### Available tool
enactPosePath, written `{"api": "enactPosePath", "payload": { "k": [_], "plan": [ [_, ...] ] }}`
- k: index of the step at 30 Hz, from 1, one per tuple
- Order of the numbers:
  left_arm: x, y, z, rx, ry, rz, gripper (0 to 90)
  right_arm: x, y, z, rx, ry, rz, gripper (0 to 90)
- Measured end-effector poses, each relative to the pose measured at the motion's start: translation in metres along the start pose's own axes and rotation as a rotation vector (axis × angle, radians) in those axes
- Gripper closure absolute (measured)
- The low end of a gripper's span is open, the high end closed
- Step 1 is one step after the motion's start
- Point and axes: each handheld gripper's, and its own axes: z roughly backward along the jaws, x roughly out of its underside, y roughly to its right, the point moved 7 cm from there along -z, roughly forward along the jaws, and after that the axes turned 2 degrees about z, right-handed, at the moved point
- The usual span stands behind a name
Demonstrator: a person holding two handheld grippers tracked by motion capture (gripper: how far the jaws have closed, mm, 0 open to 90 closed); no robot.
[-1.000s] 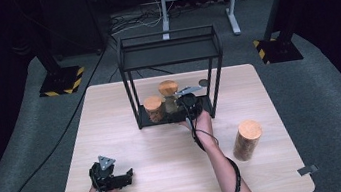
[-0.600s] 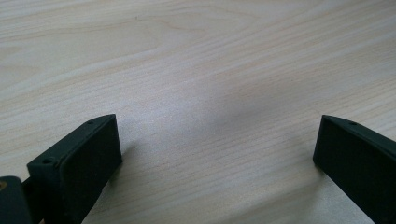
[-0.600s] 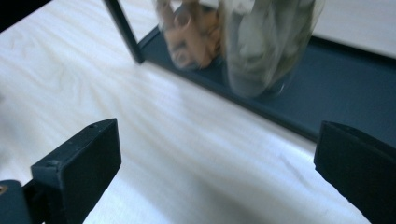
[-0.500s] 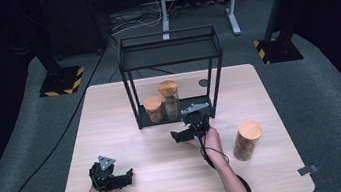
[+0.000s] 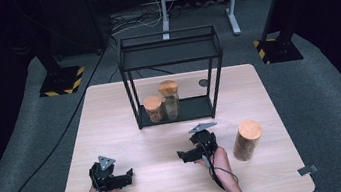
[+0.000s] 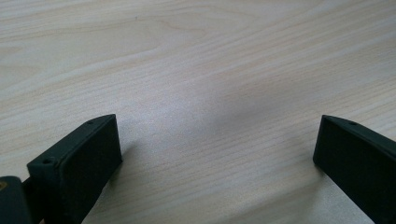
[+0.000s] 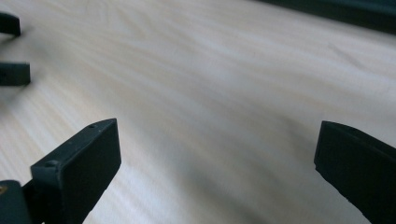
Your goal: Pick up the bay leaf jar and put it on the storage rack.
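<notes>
A: Which step is in hand?

B: It looks like loading jars into the black rack (image 5: 171, 58). Two jars (image 5: 162, 104) stand on its bottom shelf; the third jar (image 5: 247, 140) stands on the table (image 5: 128, 132), just to the right of the right gripper (image 5: 183, 156).

A: Are the grippers holding anything?

B: No. In the right gripper view its jaws are spread wide over bare wood. The left gripper (image 5: 128, 175) is equally wide and empty, resting near the front edge.

A: And the next move?

B: Probably turning the right gripper toward the third jar, though its heading is hard to read from above.
</notes>
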Motion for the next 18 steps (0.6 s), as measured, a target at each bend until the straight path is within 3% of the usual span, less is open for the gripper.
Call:
{"api": "enactPosePath", "payload": {
  "k": [18],
  "plan": [
    [0.0,0.0,0.0,0.0,0.0,0.0,0.0,0.055,-0.014,0.032,0.014,0.021,-0.025,0.0]
  ]
}}
